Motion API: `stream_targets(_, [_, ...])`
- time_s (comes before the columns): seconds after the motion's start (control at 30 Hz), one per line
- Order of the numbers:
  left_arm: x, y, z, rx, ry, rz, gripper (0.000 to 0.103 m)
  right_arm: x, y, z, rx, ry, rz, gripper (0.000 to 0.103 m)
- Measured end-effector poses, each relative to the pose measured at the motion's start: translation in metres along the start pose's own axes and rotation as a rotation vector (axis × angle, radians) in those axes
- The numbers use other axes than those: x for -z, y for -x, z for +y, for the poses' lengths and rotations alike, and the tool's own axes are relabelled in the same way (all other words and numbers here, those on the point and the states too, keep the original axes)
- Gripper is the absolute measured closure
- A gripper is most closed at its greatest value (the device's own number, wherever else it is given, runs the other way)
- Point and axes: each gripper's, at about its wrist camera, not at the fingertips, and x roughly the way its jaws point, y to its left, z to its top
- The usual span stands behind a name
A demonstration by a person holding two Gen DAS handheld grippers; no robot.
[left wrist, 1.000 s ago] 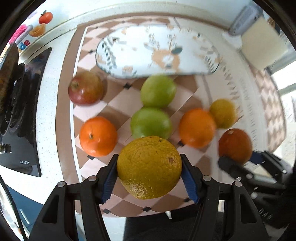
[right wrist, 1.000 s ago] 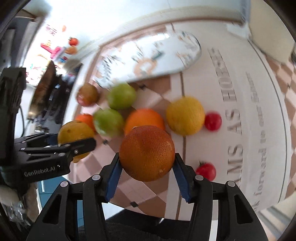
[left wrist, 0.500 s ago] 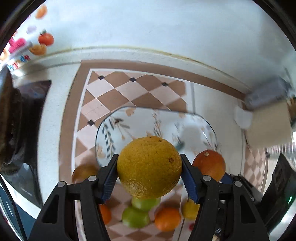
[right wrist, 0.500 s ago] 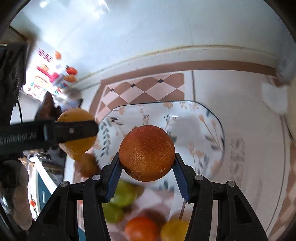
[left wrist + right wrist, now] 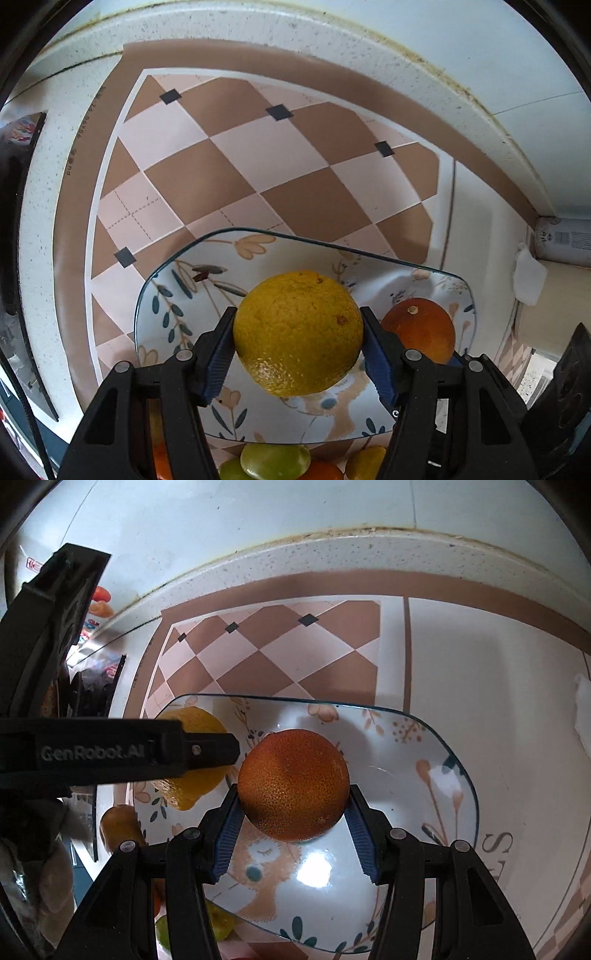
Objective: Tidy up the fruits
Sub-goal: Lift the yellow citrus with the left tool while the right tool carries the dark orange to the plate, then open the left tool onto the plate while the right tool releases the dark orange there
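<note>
My left gripper (image 5: pixel 298 334) is shut on a yellow-orange citrus (image 5: pixel 298 332) and holds it over the left part of a floral glass plate (image 5: pixel 166 295). My right gripper (image 5: pixel 293 803) is shut on a dark orange (image 5: pixel 293 788) over the middle of the same plate (image 5: pixel 424 775). That orange also shows in the left wrist view (image 5: pixel 421 328). The left gripper's finger (image 5: pixel 199 751) and its citrus (image 5: pixel 195 786) show at the left of the right wrist view. Green fruits (image 5: pixel 275 459) lie near the plate's front edge.
The plate sits on a brown and pink checked mat (image 5: pixel 240 155) on a speckled counter against a white wall. A brownish fruit (image 5: pixel 118 825) lies left of the plate. A white tissue (image 5: pixel 530 275) lies at the right. A dark stove (image 5: pixel 14 229) is at the left.
Both grippers carried their fruits forward from above the fruit pile to over the plate and lowered them closer to it. Both stay shut on their fruits.
</note>
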Motion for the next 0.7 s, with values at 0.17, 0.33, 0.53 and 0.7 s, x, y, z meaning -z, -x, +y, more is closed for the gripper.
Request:
stream_targets(0.17, [-0.003,-0.002,0.000,-0.005,0.008,0.036,0.041,-0.002,-0.008,-0.001,0.011,-0.034,0.018,0.036])
stream_targets(0.33, [-0.007,0.010,0.000,-0.010,-0.032,0.008,0.014,0.001,0.003,-0.003,0.040,-0.068,0.008,0.016])
stream_targets(0.53, [0.011,0.034,0.002,-0.083,-0.090,-0.070,0.014,0.022,0.028,0.000,0.137,-0.109,-0.001,0.009])
stream_targets(0.7, [0.047,0.061,0.011,-0.164,-0.103,-0.161,0.014,0.054,0.053,0.005,0.227,-0.129,-0.004,0.009])
